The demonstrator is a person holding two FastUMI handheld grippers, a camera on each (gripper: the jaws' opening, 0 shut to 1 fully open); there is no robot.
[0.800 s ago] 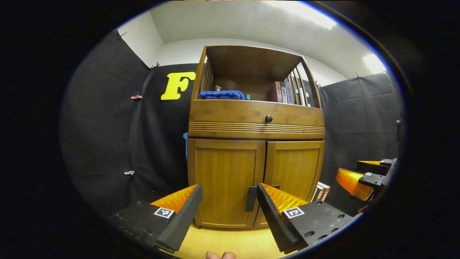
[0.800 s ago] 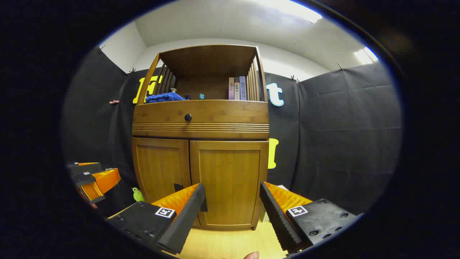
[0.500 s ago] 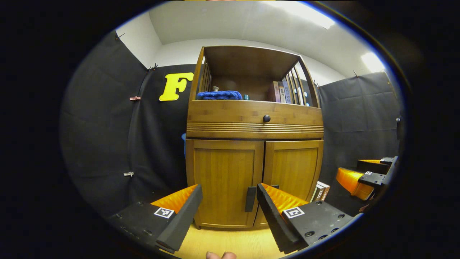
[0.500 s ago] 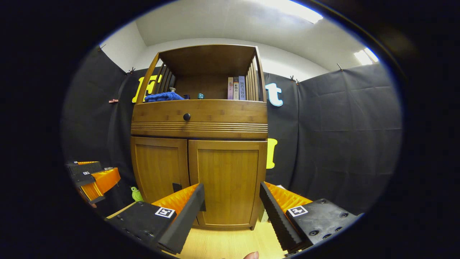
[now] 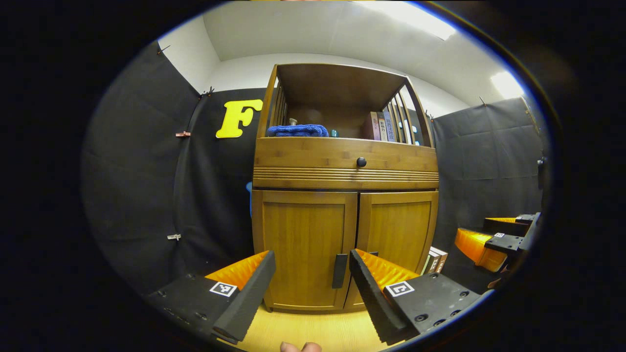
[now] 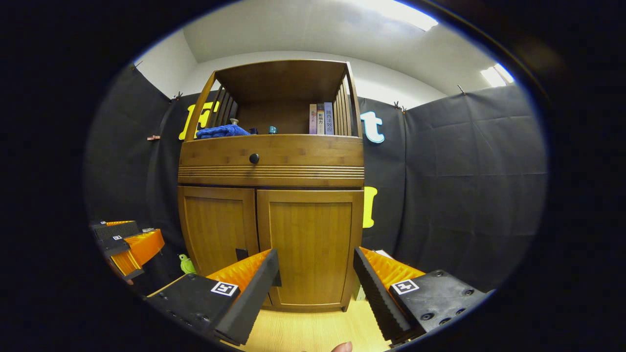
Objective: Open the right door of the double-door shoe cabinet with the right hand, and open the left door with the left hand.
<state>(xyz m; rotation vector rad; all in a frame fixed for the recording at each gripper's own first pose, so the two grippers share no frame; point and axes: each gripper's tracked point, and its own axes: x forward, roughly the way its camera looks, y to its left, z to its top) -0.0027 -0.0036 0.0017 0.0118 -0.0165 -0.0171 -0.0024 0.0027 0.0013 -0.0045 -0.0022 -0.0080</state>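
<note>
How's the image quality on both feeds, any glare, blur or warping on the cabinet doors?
Left gripper view: sharp, the cabinet bowed by fisheye, ceiling light blown out, doors evenly lit. Right gripper view: sharp as well, same bowing, bright ceiling panel, no glare on the doors.

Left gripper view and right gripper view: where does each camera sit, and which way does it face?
Left gripper view: rides the open left gripper, facing the shoe cabinet front, nearest its left door; a fingertip shows below.
Right gripper view: rides the open right gripper, facing the right door; a fingertip shows below.
Shared: the closed cabinet, and each shows the other gripper at its edge.
</note>
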